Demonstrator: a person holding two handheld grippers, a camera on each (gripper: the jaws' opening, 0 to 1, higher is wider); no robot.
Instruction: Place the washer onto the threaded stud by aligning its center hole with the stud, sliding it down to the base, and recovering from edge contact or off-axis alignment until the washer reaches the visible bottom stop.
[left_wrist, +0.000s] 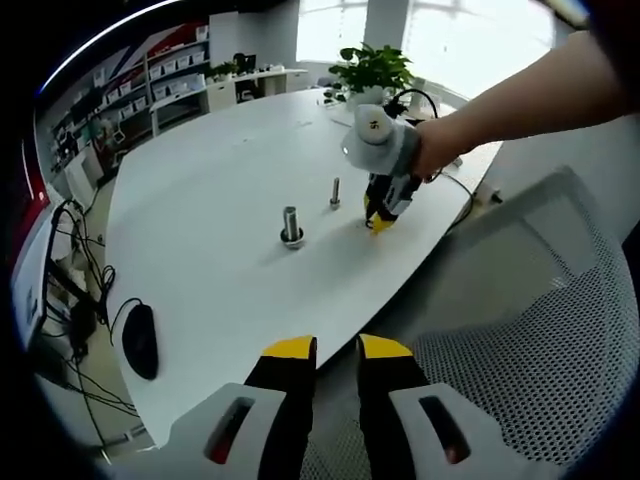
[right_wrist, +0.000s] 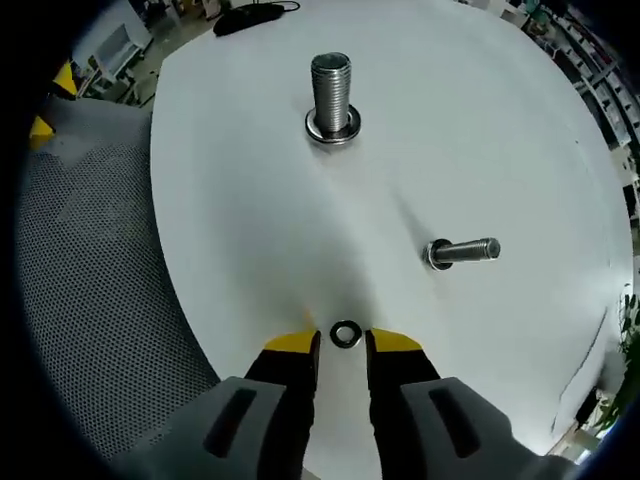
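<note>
A small steel washer (right_wrist: 345, 333) lies flat on the white table (right_wrist: 250, 220), just ahead of and between my right gripper's (right_wrist: 343, 342) yellow fingertips, which stand open and apart from it. A thick threaded stud (right_wrist: 332, 90) stands farther off with a washer round its base. A thinner stud (right_wrist: 463, 251) stands to the right, nearer the gripper. In the left gripper view, a hand holds the right gripper (left_wrist: 380, 220) tip-down on the table beside the thin stud (left_wrist: 335, 192) and thick stud (left_wrist: 291, 225). My left gripper (left_wrist: 337, 348) hovers open and empty off the table's edge.
A grey mesh chair (left_wrist: 540, 330) stands beside the table's near edge. At the table's left end lie a black mouse (left_wrist: 140, 340) and cables (left_wrist: 75, 270). A potted plant (left_wrist: 372, 68) stands at the far end, with shelves (left_wrist: 170, 80) behind.
</note>
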